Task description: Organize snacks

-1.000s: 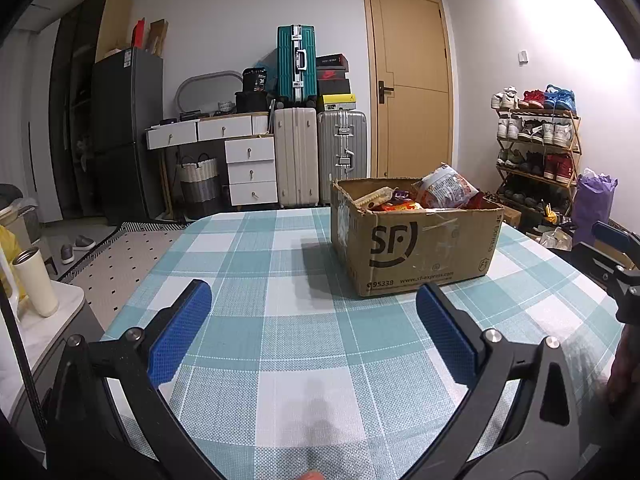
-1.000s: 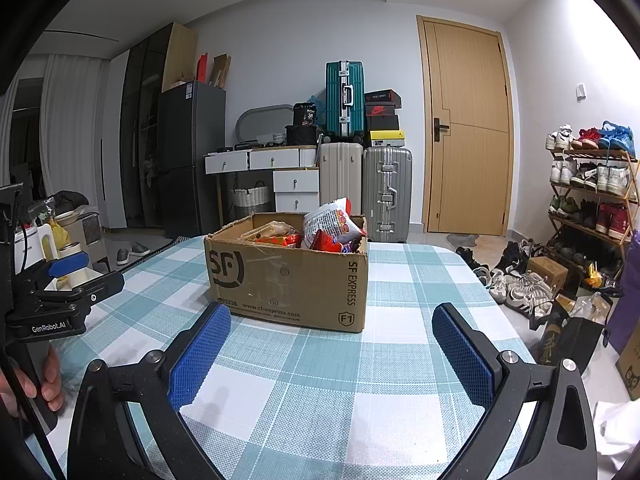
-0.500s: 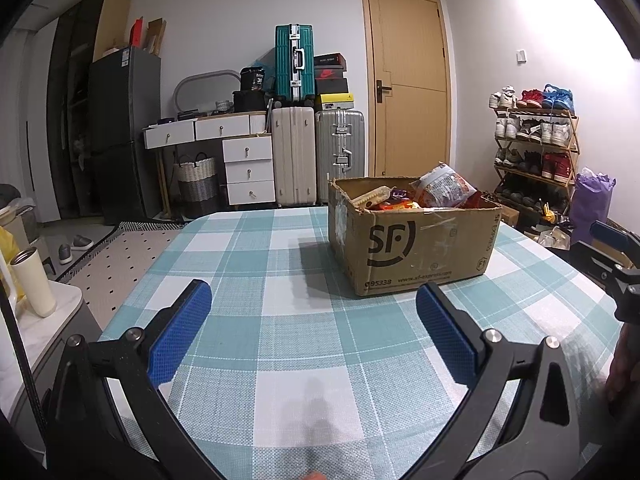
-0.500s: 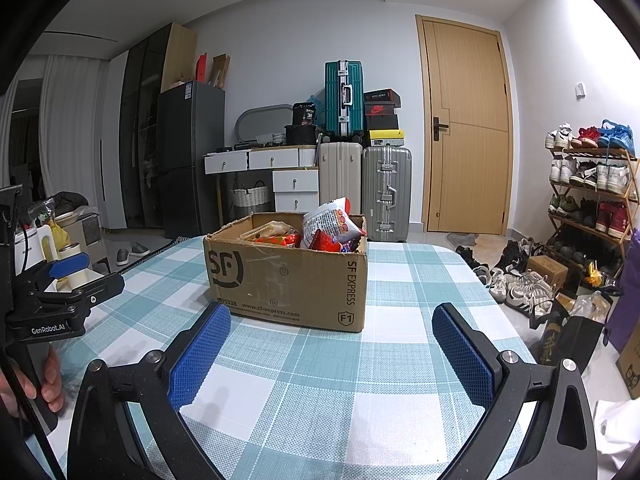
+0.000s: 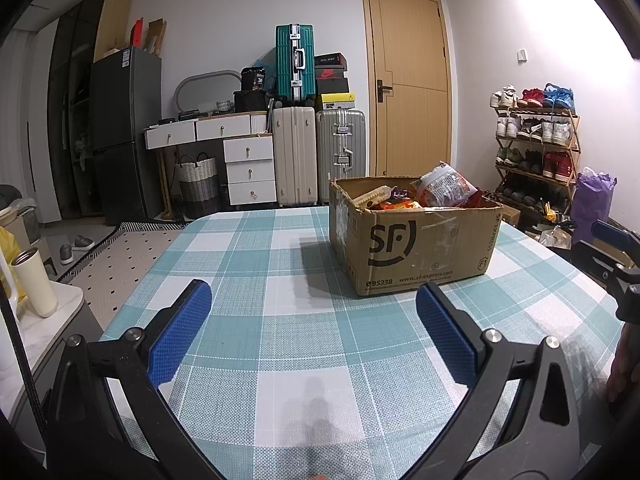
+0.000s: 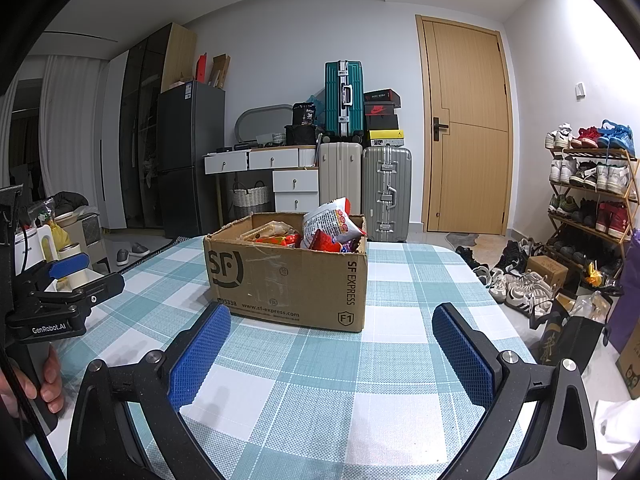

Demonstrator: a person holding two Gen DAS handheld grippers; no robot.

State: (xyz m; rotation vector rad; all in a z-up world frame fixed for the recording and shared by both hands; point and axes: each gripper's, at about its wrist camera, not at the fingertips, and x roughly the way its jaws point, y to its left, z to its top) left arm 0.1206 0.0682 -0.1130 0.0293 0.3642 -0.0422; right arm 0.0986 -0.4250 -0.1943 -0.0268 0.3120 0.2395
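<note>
Blue-padded jaws of both grippers wide apart, empty, short of cardboard box (image 5: 416,240).

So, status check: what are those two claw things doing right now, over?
Left gripper open, empty, above the checked table. Right gripper open, empty. Cardboard box of snacks ahead, untouched. Nothing in the way.

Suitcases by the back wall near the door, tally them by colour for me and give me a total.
teal suitcase: 1
cream suitcase: 1
silver suitcase: 1
Total: 3
</note>
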